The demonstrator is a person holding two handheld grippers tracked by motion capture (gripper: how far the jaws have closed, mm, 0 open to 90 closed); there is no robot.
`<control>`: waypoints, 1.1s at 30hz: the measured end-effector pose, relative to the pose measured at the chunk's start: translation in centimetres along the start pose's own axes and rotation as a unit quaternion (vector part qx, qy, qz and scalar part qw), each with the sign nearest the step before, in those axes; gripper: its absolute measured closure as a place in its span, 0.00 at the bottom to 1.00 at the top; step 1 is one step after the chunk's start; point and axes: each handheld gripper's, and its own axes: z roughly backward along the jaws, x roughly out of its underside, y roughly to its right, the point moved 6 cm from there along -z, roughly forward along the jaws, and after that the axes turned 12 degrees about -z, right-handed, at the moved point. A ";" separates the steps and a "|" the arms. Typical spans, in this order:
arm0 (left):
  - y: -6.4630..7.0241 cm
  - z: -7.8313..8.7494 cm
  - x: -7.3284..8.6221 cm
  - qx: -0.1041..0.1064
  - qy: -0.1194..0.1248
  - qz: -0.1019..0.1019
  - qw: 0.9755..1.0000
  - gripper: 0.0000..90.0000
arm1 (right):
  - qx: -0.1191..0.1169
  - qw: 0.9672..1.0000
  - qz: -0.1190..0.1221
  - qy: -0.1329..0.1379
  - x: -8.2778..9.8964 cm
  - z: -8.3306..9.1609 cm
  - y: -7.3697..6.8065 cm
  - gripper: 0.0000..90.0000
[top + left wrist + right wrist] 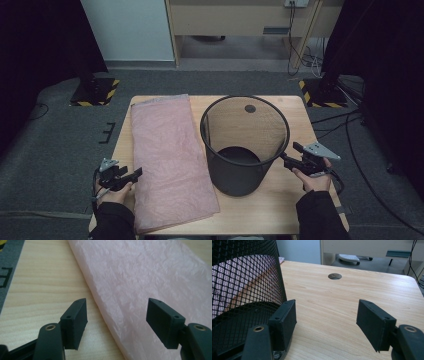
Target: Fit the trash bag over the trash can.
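On the table (287,200) in the high view lie one pink folded sheet (167,160) and one black mesh bin (244,145), side by side. Left tongs (136,173) sit at the sheet's near left edge, right tongs (286,159) just right of the bin's wall; both stand apart, holding nothing.

Between the left tongs (116,322) in the left gripper view runs the sheet's edge (150,275), untouched by either pad.

Beside the right tongs (325,322) in the right gripper view, the bin (242,290) stands close by the left pad; bare wood lies between the pads, with one round hole (334,276) beyond.

Probably a lab: hazard-striped stand bases (94,92), trailing cables (350,125), grey carpet (50,145).
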 end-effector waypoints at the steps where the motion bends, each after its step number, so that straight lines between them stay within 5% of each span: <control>1: 0.0 0.0 0.2 -0.001 -0.010 -0.004 1.000 0.36 | 0.000 1.000 0.003 0.001 0.0 0.0 0.0 0.35; 5: 0.2 -0.3 0.8 0.003 -0.035 -0.010 0.999 0.46 | 0.000 1.000 0.004 0.000 0.1 0.0 -0.1 0.35; 8: 0.7 -0.7 1.2 0.009 -0.058 -0.041 0.997 0.54 | -0.001 1.000 0.003 0.001 0.1 0.0 -0.2 0.35; 17: 1.4 -0.5 1.1 0.022 -0.070 -0.057 0.996 0.96 | -0.008 1.000 0.000 -0.006 0.2 -0.2 -0.6 0.35; 21: 1.3 0.6 -0.5 0.034 -0.006 -0.026 0.999 1.00 | -0.008 1.000 -0.002 -0.004 0.2 -0.3 -0.5 0.35; 25: 0.9 2.3 -2.7 0.036 0.076 -0.012 0.996 1.00 | -0.008 1.000 -0.005 -0.004 0.1 -0.2 -0.4 0.35; 29: 1.2 3.6 -5.1 0.042 0.150 -0.011 0.988 1.00 | -0.006 1.000 -0.008 -0.006 0.1 -0.2 -0.2 0.35; 33: 2.2 5.2 -7.9 0.053 0.216 -0.018 0.975 1.00 | -0.007 1.000 -0.007 -0.005 0.1 -0.2 -0.2 0.35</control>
